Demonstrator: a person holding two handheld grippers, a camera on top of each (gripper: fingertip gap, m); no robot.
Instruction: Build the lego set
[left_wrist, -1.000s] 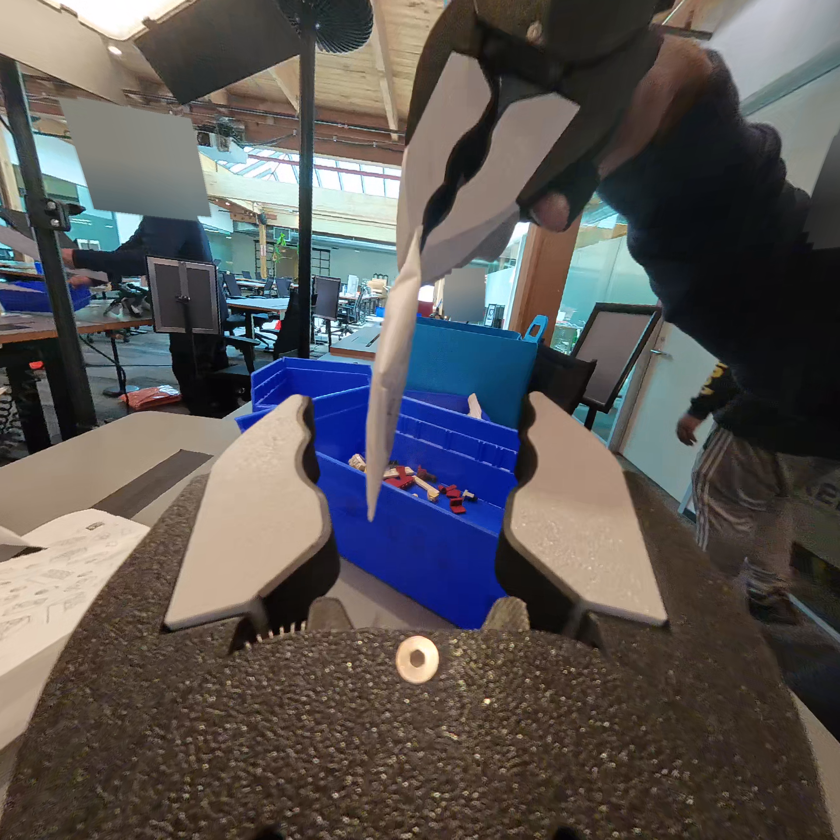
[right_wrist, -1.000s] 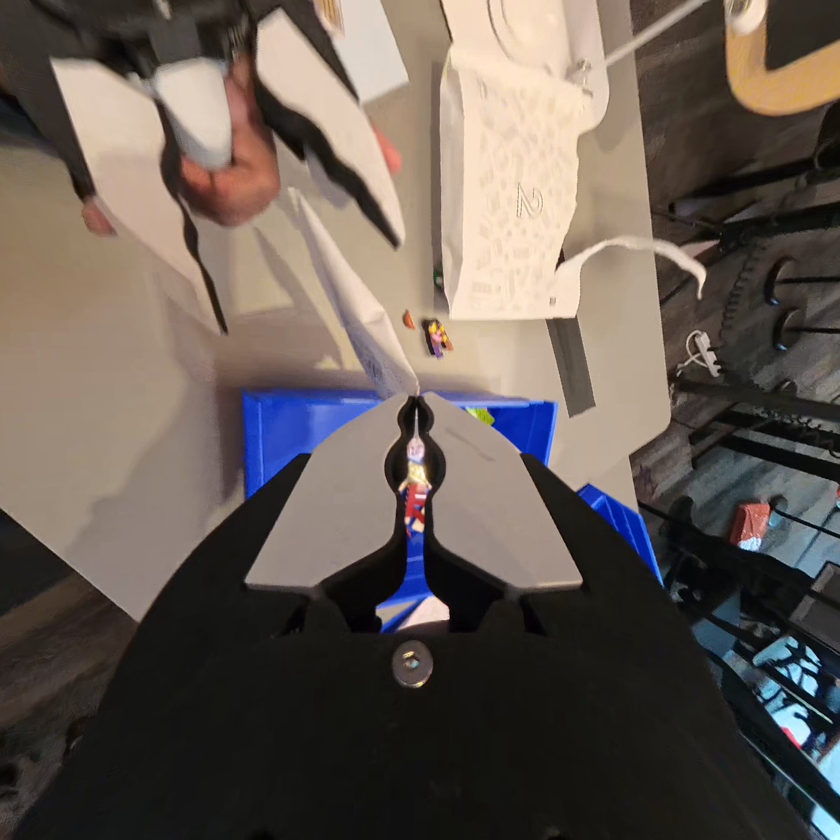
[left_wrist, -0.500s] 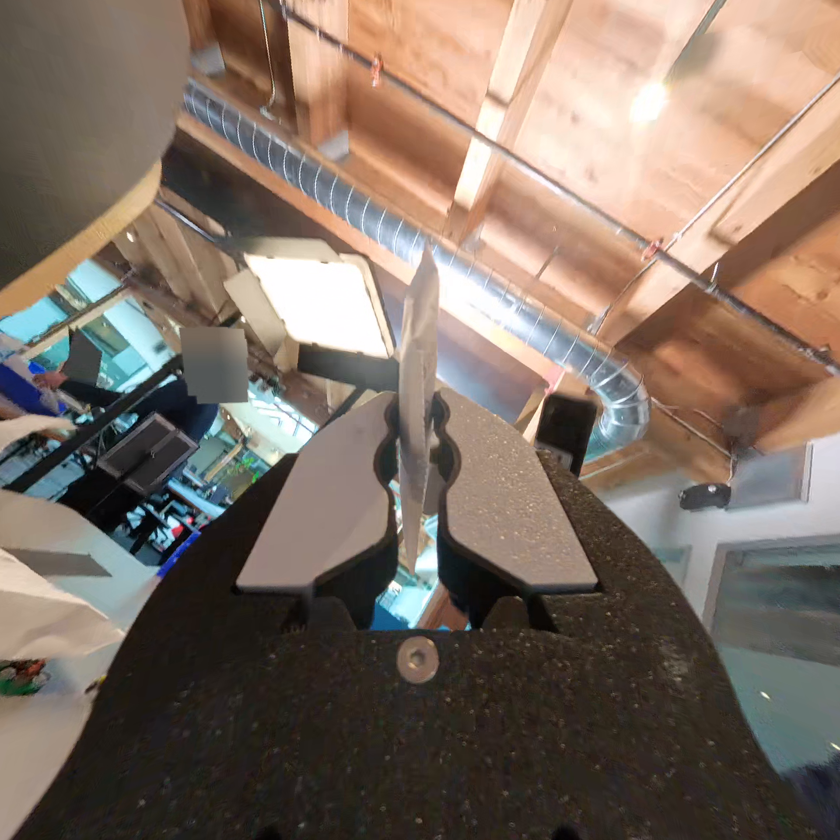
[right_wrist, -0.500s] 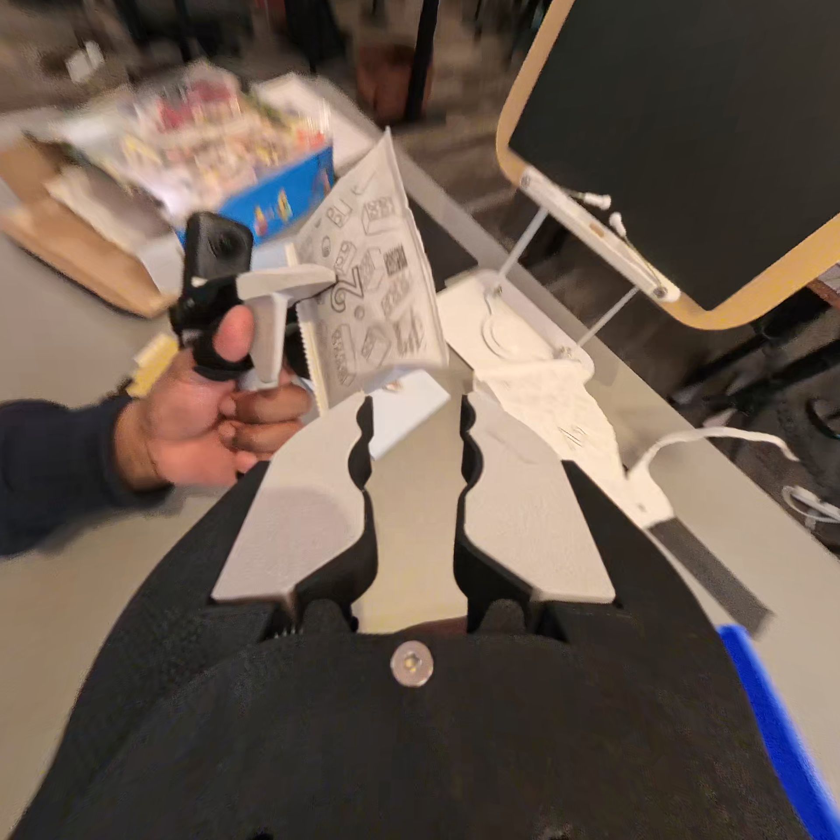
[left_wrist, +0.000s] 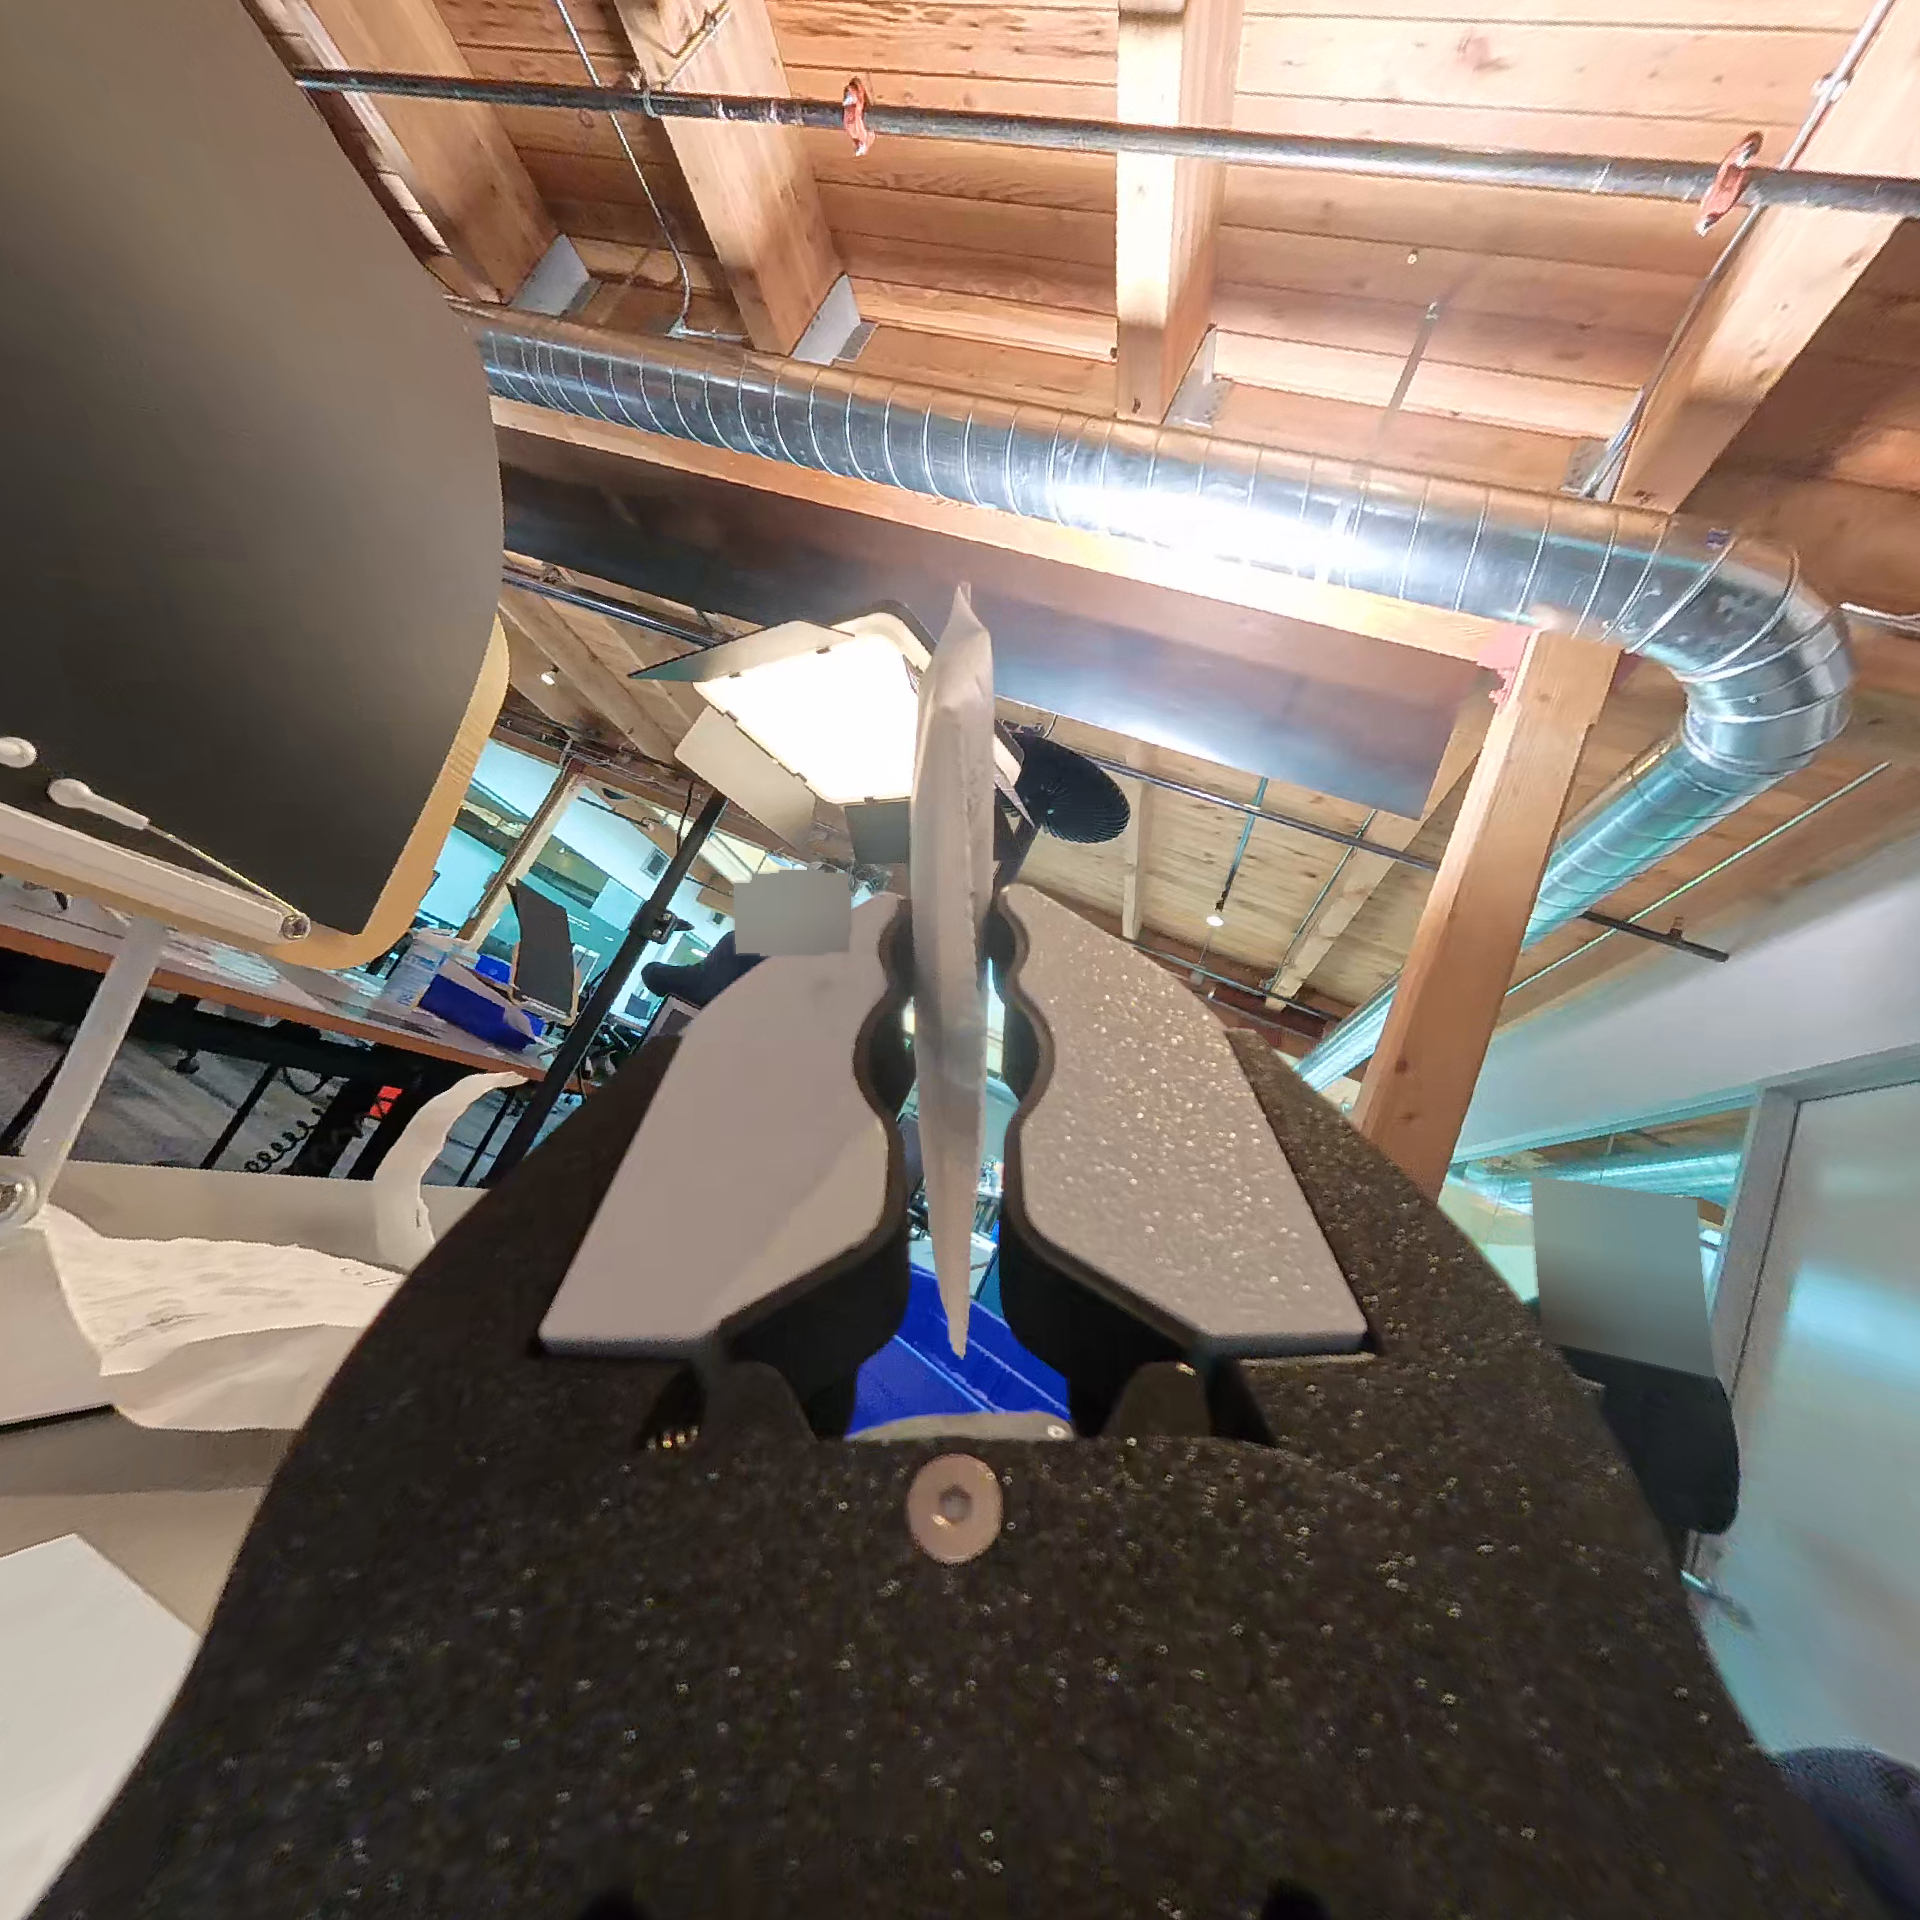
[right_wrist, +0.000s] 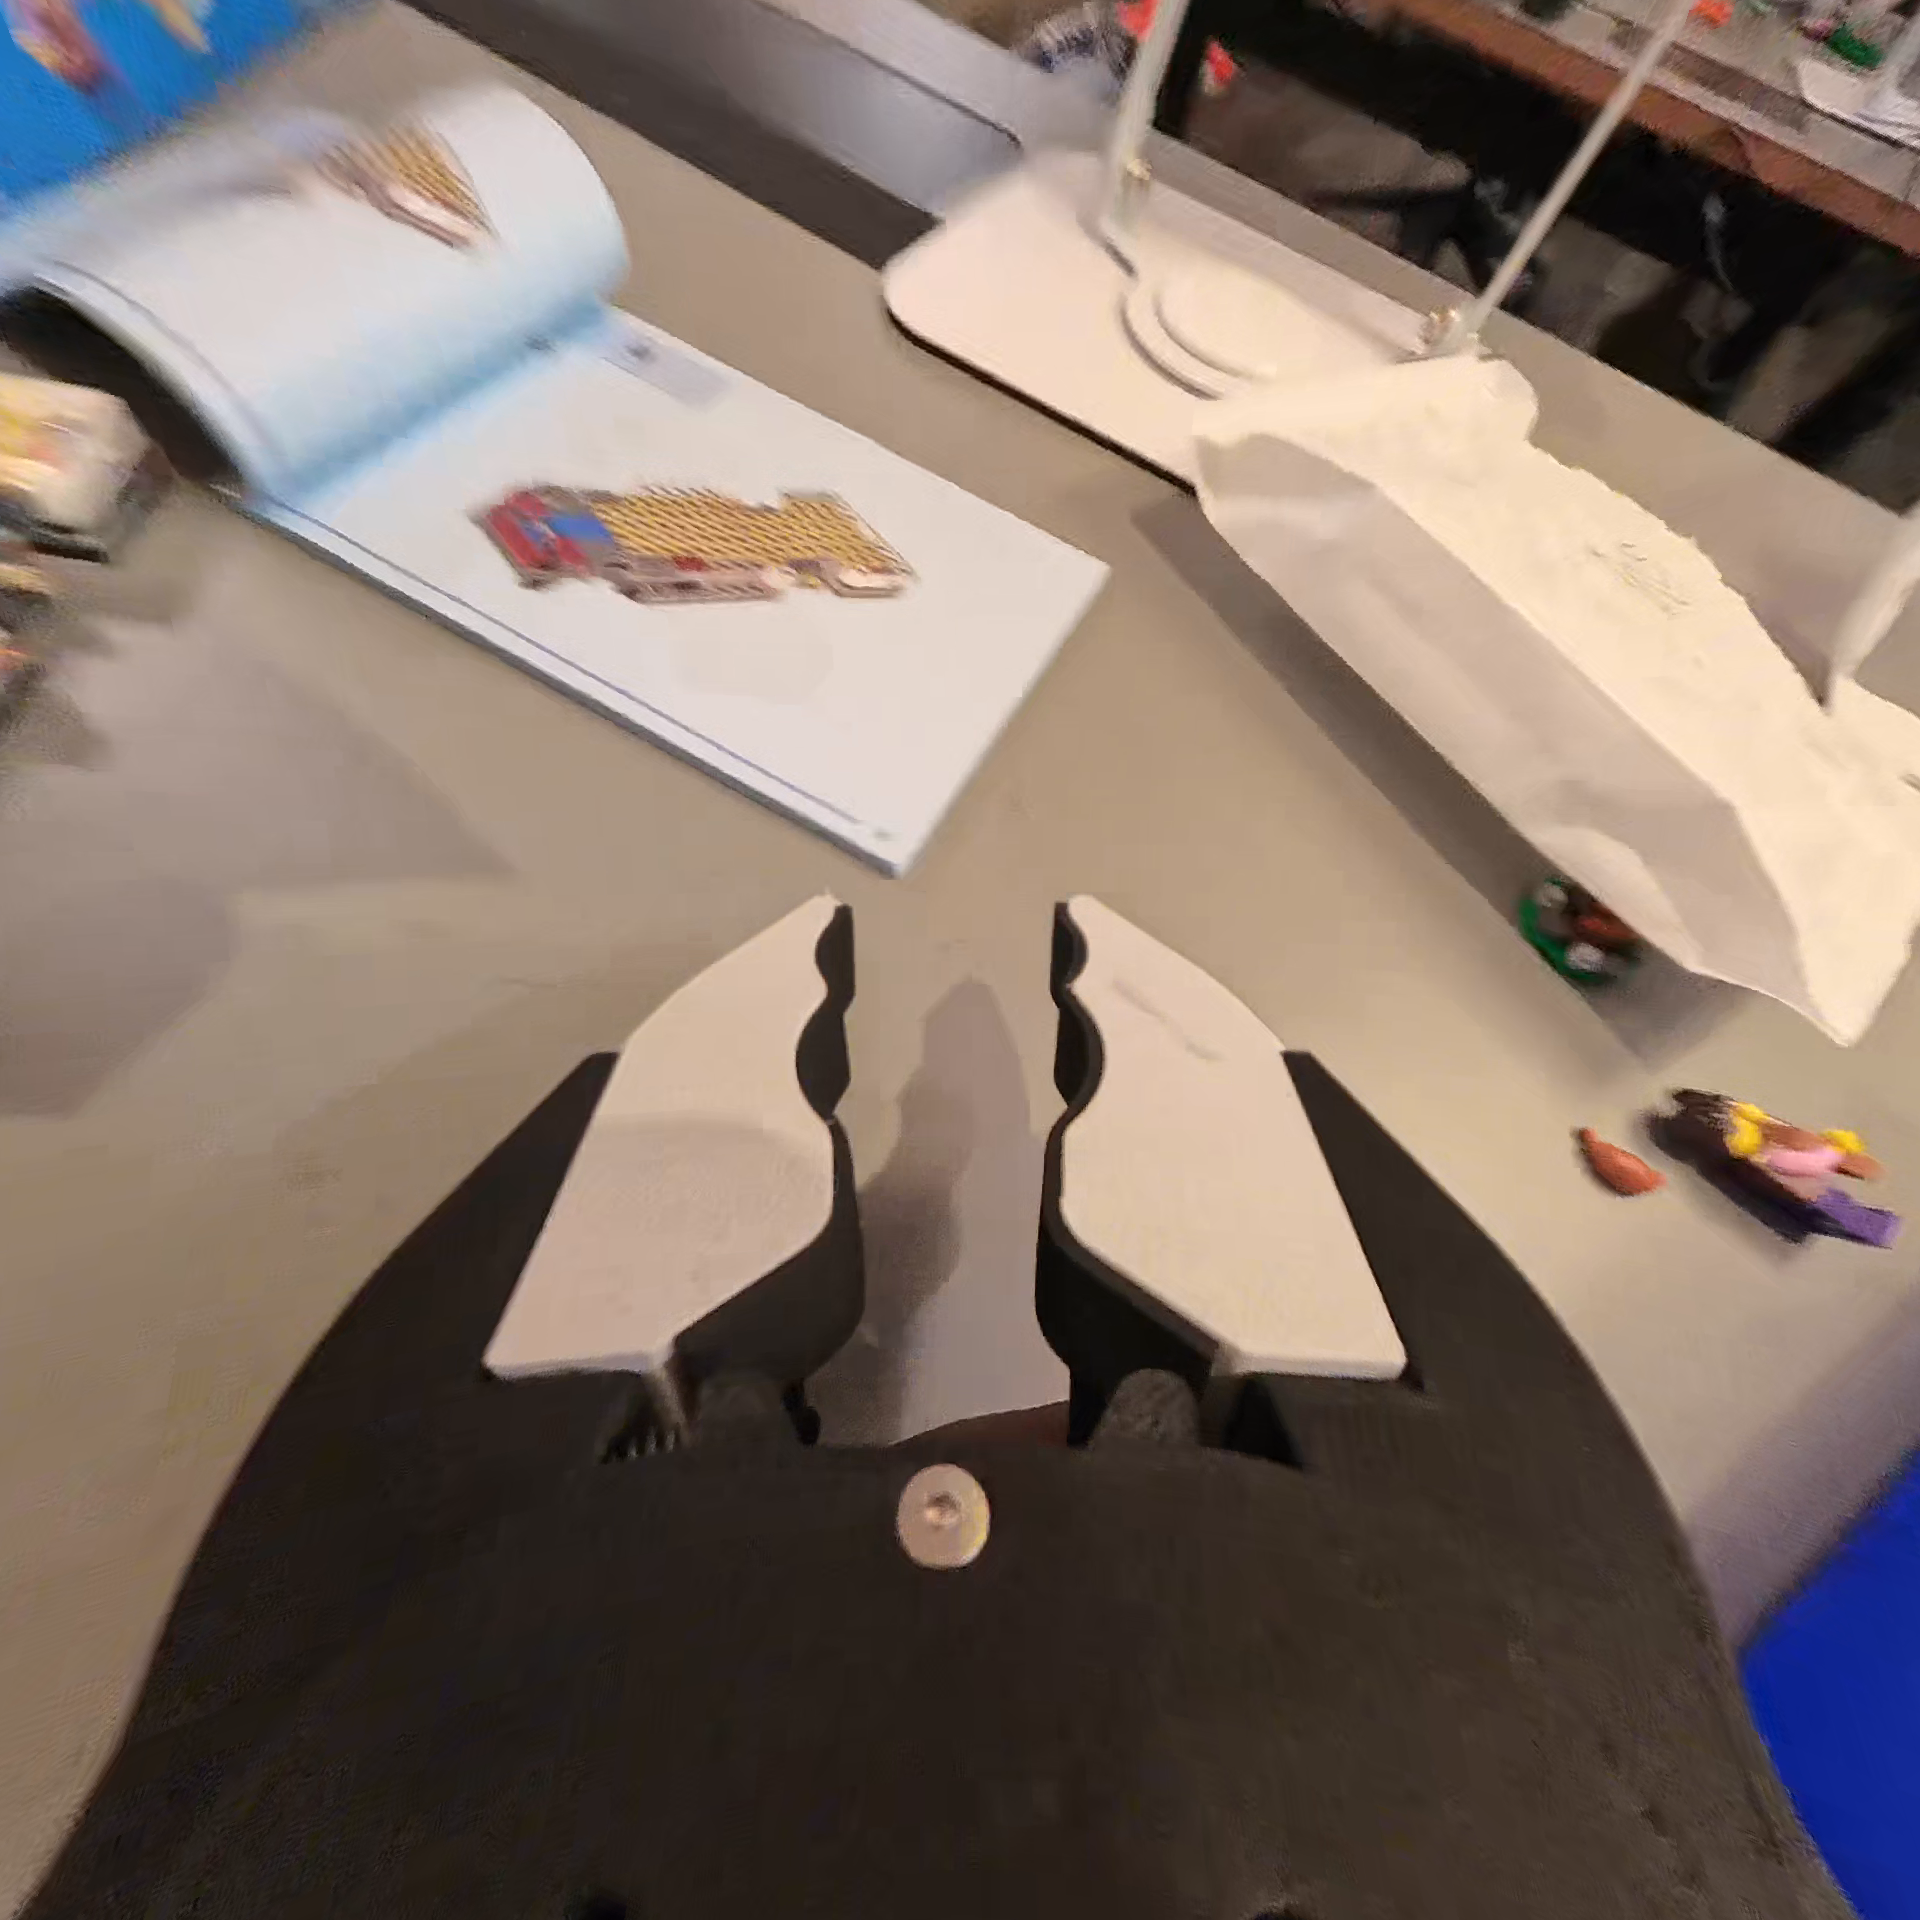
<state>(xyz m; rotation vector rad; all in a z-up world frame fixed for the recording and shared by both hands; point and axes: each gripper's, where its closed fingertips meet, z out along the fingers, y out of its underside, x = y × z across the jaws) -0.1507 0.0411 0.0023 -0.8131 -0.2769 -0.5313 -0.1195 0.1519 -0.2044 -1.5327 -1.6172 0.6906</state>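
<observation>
My left gripper (left_wrist: 948, 920) is shut on a small white paper bag (left_wrist: 951, 831), seen edge-on and standing up between the pads; the gripper points up toward the wooden ceiling. My right gripper (right_wrist: 948, 914) is open and empty, low over the grey table (right_wrist: 312, 987), just short of the corner of an open instruction booklet (right_wrist: 727, 613). A larger white paper bag (right_wrist: 1558, 665) lies on the table to the right. A small toy figure (right_wrist: 1787, 1164) and an orange piece (right_wrist: 1621, 1172) lie right of the right gripper.
A white lamp base (right_wrist: 1091, 301) stands at the back of the table. A blue bin shows at the lower right edge (right_wrist: 1839, 1683) and between the left fingers (left_wrist: 935, 1382). A dark round panel (left_wrist: 208, 468) hangs at left. A green piece (right_wrist: 1569, 925) peeks from under the large bag. One gripper's finger ends stand about 25 cm off the other's. The orange piece (right_wrist: 1621, 1172) is closer to my right gripper, around 15 cm from its tips; the left tips are 35 cm off. From my right tips it is roughly 20 cm to the small toy figure (right_wrist: 1787, 1164); from my left, 40 cm.
The left gripper shut on the paper bag that the right gripper had pinched; the right gripper opened, let it go and swung down over the table. The left gripper tilted upward with the bag.
</observation>
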